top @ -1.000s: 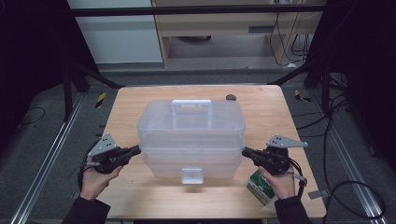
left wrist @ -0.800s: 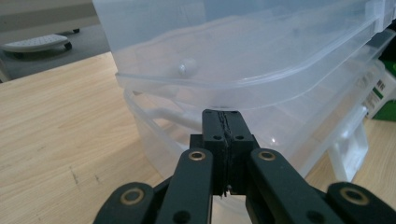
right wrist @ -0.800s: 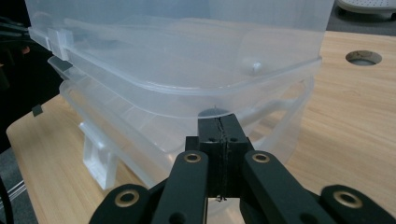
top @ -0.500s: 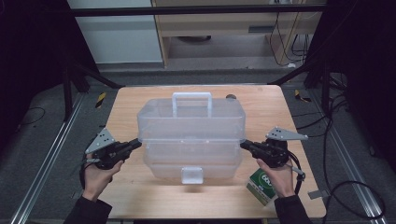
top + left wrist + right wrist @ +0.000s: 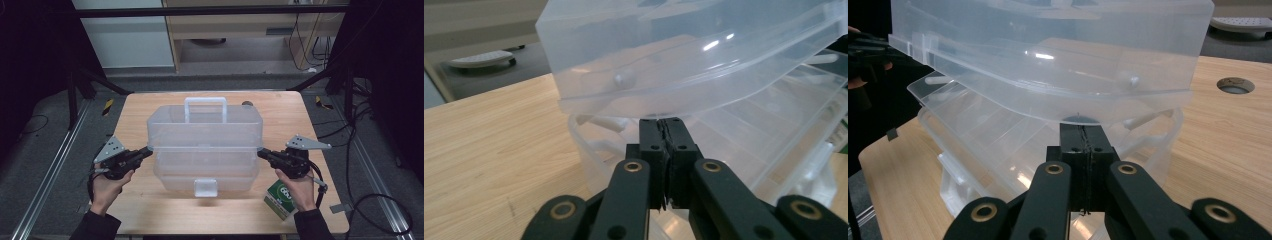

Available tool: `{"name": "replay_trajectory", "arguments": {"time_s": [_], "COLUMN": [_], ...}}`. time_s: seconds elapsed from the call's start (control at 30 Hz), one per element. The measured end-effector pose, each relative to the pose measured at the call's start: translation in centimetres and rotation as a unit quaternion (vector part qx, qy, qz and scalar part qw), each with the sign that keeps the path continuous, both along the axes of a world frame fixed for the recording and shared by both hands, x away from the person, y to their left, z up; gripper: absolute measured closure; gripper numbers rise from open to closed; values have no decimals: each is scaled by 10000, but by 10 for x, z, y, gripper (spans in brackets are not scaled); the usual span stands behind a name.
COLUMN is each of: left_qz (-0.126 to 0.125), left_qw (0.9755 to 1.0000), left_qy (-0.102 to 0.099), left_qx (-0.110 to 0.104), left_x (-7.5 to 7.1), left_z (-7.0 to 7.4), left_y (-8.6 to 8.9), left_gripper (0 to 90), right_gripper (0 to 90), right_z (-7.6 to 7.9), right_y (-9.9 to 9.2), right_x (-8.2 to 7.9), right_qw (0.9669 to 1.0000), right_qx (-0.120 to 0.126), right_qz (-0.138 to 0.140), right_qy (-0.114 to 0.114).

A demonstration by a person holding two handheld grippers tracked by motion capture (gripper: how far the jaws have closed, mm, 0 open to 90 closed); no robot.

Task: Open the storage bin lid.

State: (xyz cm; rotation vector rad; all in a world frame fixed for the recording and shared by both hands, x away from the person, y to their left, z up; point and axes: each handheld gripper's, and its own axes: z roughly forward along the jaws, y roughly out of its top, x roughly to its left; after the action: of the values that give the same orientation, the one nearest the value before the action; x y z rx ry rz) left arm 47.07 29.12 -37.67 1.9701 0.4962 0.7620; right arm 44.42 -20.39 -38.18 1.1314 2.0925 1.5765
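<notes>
Both tongs — left [image 5: 148,149], right [image 5: 260,151] — closed, tips under the box lid [image 5: 204,127].

Glossy translucent plastic box [image 5: 202,145]; matt pale wood table [image 5: 137,112]; matt black plastic tools.

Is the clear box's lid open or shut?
Open: the lid is tilted up and back off the lower trays, its handle upright.
</notes>
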Motion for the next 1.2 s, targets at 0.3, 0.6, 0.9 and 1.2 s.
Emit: {"name": "replay_trajectory", "arguments": {"time_s": [0.3,0.6,0.9,1.2], "left_qz": [399,468,504,518], "left_qw": [9992,9985,9979,9977], "left_qy": [-79,-298,-396,-430], "left_qx": [63,9,43,51], "left_x": [-2,1,4,8], "left_z": [-3,-3,-3,-4], "left_y": [4,-3,-9,-14], "left_gripper": [673,562,562,599], "right_gripper": [899,899,899,899], "right_z": [-1,0,1,1], "right_y": [2,2,1,3], "right_x": [0,0,0,-1], "right_qw": [10000,10000,10000,10000], "right_qx": [6,-9,5,23], "right_qz": [46,48,35,60], "right_qy": [41,35,28,33]}}
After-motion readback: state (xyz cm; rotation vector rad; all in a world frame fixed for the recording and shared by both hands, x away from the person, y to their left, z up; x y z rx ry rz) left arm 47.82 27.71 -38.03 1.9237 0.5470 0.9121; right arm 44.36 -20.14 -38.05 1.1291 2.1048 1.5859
